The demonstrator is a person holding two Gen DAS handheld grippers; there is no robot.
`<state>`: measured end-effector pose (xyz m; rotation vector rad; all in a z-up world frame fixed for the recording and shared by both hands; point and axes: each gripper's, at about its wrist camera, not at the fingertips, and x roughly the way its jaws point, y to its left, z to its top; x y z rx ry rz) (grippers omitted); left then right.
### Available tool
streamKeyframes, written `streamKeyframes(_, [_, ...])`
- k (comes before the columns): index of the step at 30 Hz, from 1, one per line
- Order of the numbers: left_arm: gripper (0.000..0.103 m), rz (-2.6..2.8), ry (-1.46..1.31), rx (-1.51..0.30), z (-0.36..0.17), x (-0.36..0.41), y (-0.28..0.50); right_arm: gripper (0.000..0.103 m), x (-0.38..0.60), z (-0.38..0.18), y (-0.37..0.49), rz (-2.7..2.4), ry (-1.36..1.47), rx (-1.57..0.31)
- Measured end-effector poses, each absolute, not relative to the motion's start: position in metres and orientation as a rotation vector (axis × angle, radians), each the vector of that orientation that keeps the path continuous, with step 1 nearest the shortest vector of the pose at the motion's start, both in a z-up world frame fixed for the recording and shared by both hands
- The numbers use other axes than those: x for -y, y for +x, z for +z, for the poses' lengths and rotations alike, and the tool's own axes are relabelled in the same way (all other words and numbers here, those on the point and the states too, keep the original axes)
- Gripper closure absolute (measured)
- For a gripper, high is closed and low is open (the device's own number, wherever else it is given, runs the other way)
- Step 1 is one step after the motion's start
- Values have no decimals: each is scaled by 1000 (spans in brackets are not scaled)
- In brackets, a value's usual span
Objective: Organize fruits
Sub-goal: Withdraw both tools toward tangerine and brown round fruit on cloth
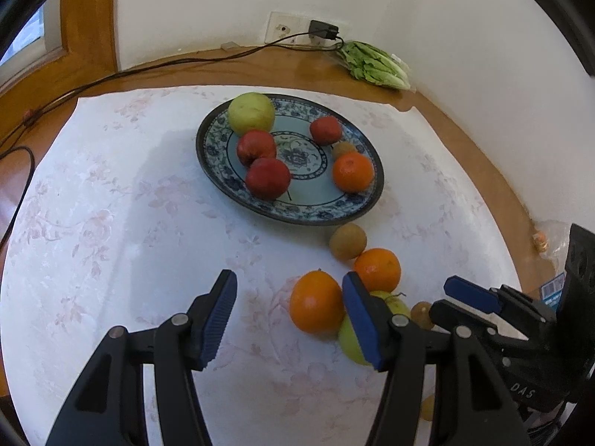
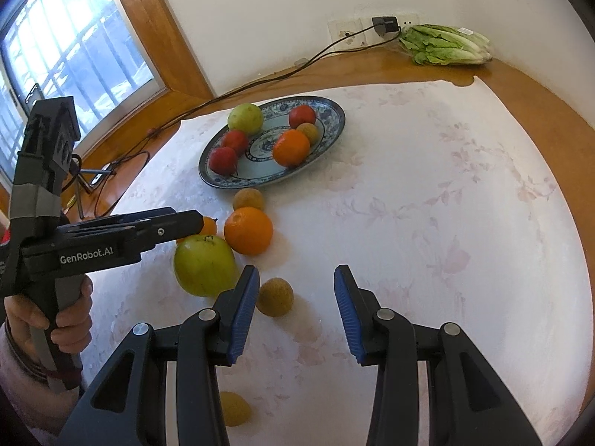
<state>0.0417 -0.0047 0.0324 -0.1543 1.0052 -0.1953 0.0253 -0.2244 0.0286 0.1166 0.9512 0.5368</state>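
A blue patterned plate [image 1: 316, 208] [image 2: 331, 126] holds a green apple [image 1: 251, 112], three red apples [image 1: 267, 178], an orange [image 1: 352, 171] and a small brown fruit [image 1: 343, 148]. On the cloth lie two oranges [image 1: 316, 303] [image 1: 377, 269], a green apple [image 2: 204, 264], and brown fruits [image 1: 347, 241] [image 2: 275, 296]. My left gripper [image 1: 290, 319] is open and empty, its right finger beside the near orange. My right gripper [image 2: 295, 310] is open and empty, with a brown fruit by its left finger.
A white floral cloth [image 1: 130, 204] covers the round wooden table. Lettuce [image 1: 375, 65] [image 2: 442, 44] lies at the back by the wall socket and black cable [image 1: 167, 63]. A yellowish fruit [image 2: 232, 409] lies near the front edge. A window [image 2: 67, 59] is at left.
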Motion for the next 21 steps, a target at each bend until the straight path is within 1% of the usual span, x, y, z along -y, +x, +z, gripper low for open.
streamKeyframes(9, [41, -201, -198, -1006, 30, 2, 40, 60, 222, 26, 23, 556, 118, -961])
streamKeyframes(10, [42, -209, -212, -1009, 30, 1, 39, 60, 222, 26, 23, 557, 118, -961])
streamKeyframes(13, [51, -231, -248, -1020, 29, -2, 40, 60, 221, 25, 21, 566, 118, -966])
streamKeyframes(14, [52, -231, -254, -1026, 29, -3, 41, 60, 221, 25, 21, 568, 117, -967])
streamKeyframes(21, [53, -234, -300, -1047, 27, -4, 44, 60, 221, 25, 18, 570, 117, -969])
